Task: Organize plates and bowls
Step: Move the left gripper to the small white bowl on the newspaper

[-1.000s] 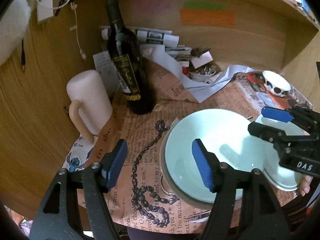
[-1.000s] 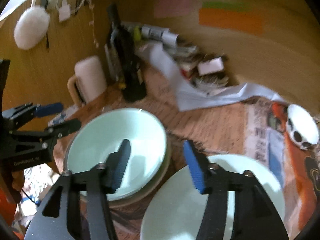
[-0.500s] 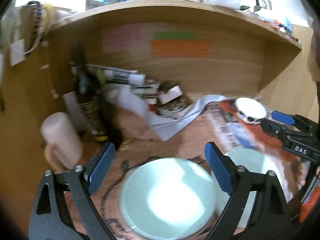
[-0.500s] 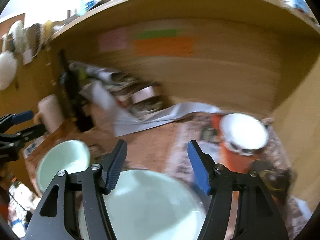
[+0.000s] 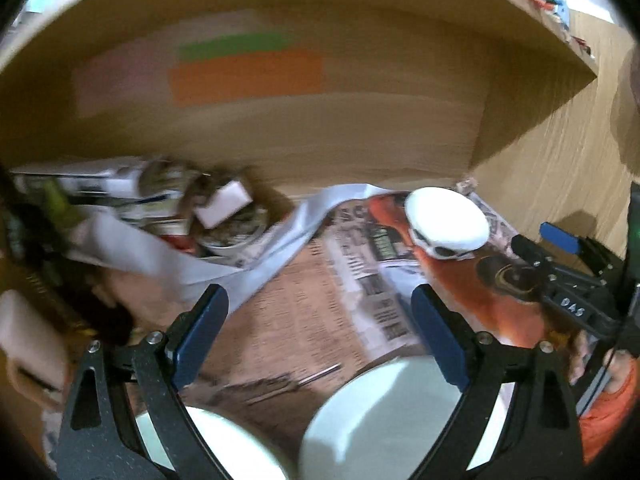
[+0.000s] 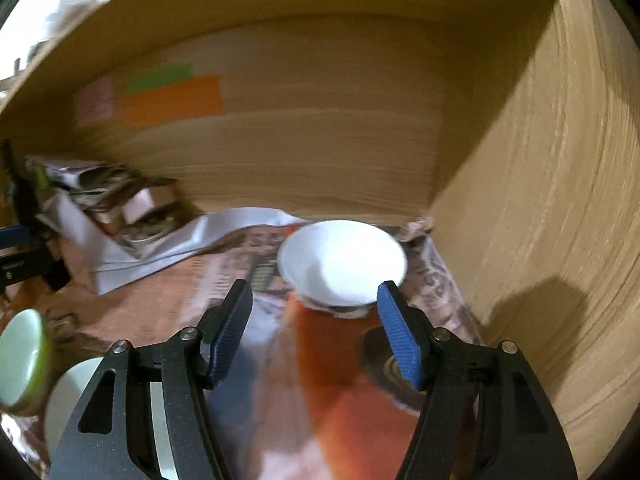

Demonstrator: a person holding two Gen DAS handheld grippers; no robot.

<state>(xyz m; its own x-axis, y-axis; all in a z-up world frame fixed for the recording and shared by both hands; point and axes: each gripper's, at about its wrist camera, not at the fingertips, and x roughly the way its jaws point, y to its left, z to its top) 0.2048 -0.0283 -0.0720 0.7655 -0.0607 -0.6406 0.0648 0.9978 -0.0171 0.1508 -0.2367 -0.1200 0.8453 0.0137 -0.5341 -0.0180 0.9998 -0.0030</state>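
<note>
A small white bowl (image 6: 342, 262) with a dark pattern stands in the far right corner of the desk; it also shows in the left wrist view (image 5: 448, 222). My right gripper (image 6: 314, 328) is open and empty, just short of the bowl, with its right pad near the rim. My left gripper (image 5: 320, 340) is open and empty above the newspaper. A pale green plate (image 5: 380, 420) lies below it, and a pale green bowl (image 5: 224, 444) sits at the lower left. In the right wrist view the green bowl (image 6: 22, 360) and plate (image 6: 72, 400) are at the left edge.
Newspaper (image 5: 320, 312) covers the desk. Crumpled papers and a tin (image 5: 224, 220) lie at the back left. A dark bottle (image 5: 36, 256) and a pale mug (image 5: 28, 344) stand at the left. Wooden walls (image 6: 540, 200) close in the back and right.
Both grippers have swung right and forward. The right gripper has left the plate and come close to the white bowl. The green bowl and plate have slid to the lower frame edges.
</note>
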